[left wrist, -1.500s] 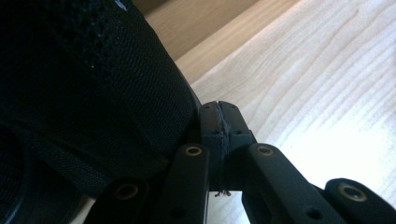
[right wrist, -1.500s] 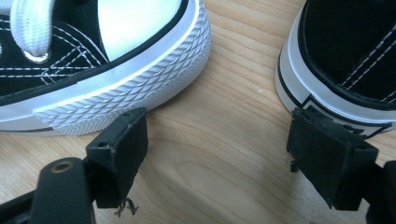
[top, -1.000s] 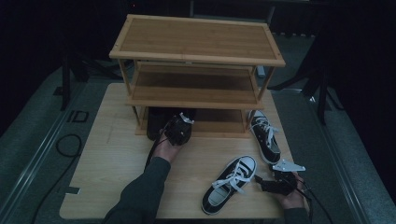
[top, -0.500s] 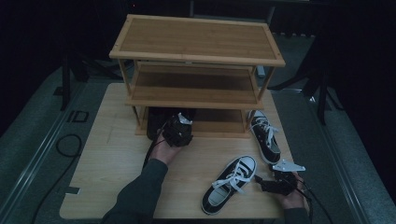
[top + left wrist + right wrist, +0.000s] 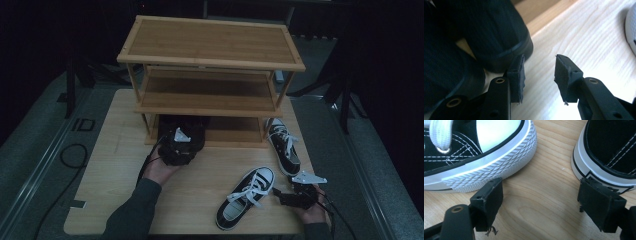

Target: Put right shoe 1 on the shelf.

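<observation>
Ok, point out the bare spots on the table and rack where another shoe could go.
Free: the three-tier wooden rack's top and middle shelves, and the light wooden table's left side. Crowded: the front right, around two black-and-white sneakers and the right gripper.

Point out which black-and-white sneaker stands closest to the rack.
The sneaker at the rack's right front corner; the other sneaker lies toward the table's near edge.

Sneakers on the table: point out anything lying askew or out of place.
The near sneaker lies slanted across the table, toe toward the front edge, while its mate stands by the rack, toe toward it. The pair is split, pointing different ways.
</observation>
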`<state>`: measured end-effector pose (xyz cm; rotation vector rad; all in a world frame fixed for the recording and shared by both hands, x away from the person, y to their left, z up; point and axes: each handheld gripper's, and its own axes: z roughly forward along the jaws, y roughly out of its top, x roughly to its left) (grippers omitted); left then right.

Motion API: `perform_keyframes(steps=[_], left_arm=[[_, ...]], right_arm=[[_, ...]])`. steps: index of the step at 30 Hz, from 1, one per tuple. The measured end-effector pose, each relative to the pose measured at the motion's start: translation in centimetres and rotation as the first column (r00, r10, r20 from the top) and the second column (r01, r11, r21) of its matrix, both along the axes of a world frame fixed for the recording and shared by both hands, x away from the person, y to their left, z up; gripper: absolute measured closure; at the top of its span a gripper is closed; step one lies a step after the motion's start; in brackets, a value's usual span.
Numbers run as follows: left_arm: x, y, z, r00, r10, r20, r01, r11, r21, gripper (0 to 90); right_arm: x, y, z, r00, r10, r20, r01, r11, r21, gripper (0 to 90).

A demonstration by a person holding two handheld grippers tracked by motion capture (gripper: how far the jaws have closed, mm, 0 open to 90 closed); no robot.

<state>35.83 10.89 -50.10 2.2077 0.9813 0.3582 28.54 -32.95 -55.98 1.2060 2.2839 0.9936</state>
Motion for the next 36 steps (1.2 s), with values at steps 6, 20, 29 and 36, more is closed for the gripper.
perform_keyframes(steps=[6, 20, 29, 36], left_arm=[[-0.8, 1.2, -1.7, 0.9995, 0.009, -0.029, -0.008, 0.9998, 0.019, 60.8], [-2.2, 3.2, -3.3, 0.9986, 0.053, -0.011, -0.053, 0.9986, -0.001, 62.5], [-3.0, 5.2, -3.3, 0.9942, 0.107, -0.011, -0.107, 0.9938, -0.031, 60.2], [-3.4, 6.3, -3.3, 0.9905, 0.136, -0.017, -0.137, 0.9896, -0.043, 59.5]], right_arm=[[0.0, 0.0, 0.0, 1.0000, 0.000, 0.000, 0.000, 1.000, 0.001, 20.3], [0.0, 0.0, 0.0, 1.0000, 0.000, 0.000, 0.000, 1.000, 0.000, 20.4], [0.0, 0.0, 0.0, 1.0000, 0.000, 0.000, 0.000, 1.000, -0.001, 20.5], [-0.1, 0.0, 0.0, 1.0000, -0.002, 0.001, 0.002, 1.000, -0.003, 20.7]])
